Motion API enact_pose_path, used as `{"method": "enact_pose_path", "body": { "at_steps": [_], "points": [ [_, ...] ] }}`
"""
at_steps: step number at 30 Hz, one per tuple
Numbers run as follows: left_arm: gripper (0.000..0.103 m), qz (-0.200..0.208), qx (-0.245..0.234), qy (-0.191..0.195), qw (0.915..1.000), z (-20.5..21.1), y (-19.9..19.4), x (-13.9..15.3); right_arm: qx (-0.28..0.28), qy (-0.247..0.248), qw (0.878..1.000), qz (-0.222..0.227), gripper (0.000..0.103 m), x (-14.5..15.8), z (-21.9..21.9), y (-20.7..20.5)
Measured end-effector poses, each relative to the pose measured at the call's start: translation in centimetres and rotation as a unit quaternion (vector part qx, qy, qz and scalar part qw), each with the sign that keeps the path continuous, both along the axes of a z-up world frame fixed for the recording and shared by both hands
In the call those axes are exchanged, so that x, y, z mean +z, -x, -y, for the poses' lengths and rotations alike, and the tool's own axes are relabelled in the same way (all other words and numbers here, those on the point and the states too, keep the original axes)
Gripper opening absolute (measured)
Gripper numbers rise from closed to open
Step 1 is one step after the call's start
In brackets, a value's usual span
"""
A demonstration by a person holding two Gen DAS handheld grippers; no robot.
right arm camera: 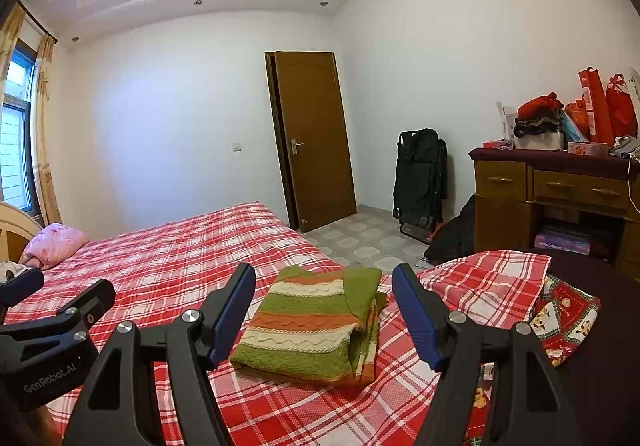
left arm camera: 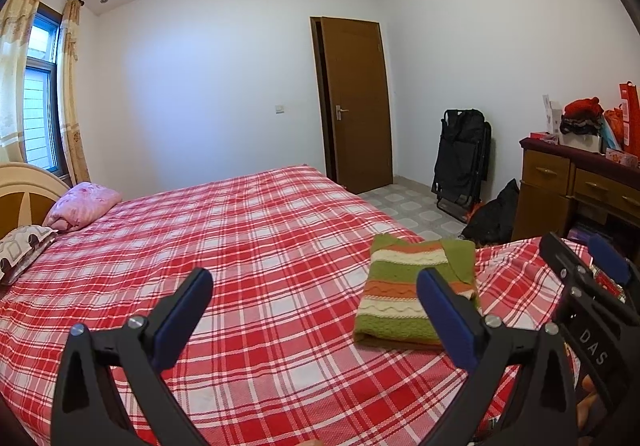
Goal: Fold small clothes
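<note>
Left gripper (left arm camera: 316, 286) hangs over the plaid bed (left arm camera: 240, 246), jaws wide, nothing between; body reads "GenRobot.AI". Folded striped sweater (right arm camera: 316, 322) lies on the bed near its foot edge, just ahead of the right gripper (right arm camera: 324, 310), jaws wide, not touching it; body marked "DAS". Beyond: brown door (right arm camera: 316, 138), folded black chair (right arm camera: 420, 178), cluttered dresser (right arm camera: 552, 186).

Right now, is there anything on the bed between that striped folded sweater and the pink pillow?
No. In the left wrist view only bare checked bedspread lies between the sweater and the pink pillow.
</note>
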State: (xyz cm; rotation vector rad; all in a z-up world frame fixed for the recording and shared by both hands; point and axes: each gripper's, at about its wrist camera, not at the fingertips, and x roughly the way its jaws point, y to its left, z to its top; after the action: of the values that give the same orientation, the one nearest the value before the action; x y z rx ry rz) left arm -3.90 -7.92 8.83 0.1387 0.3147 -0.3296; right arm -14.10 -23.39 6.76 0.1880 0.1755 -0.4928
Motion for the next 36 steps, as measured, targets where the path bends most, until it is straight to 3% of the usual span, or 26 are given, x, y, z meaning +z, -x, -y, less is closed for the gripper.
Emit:
{"method": "enact_pose_path", "body": {
  "at_steps": [16, 36],
  "points": [
    [0.103, -0.015, -0.003, -0.003, 0.9999, 0.2, -0.3, -0.3, -0.006, -0.006, 1.000, -0.001, 0.072, -0.3, 0.0, 0.0],
    [0.103, -0.005, 0.006, -0.004, 1.0000, 0.5, -1.2, -0.7, -0.016, -0.010, 1.000, 0.002, 0.072, -0.6, 0.0, 0.4]
  ]
}}
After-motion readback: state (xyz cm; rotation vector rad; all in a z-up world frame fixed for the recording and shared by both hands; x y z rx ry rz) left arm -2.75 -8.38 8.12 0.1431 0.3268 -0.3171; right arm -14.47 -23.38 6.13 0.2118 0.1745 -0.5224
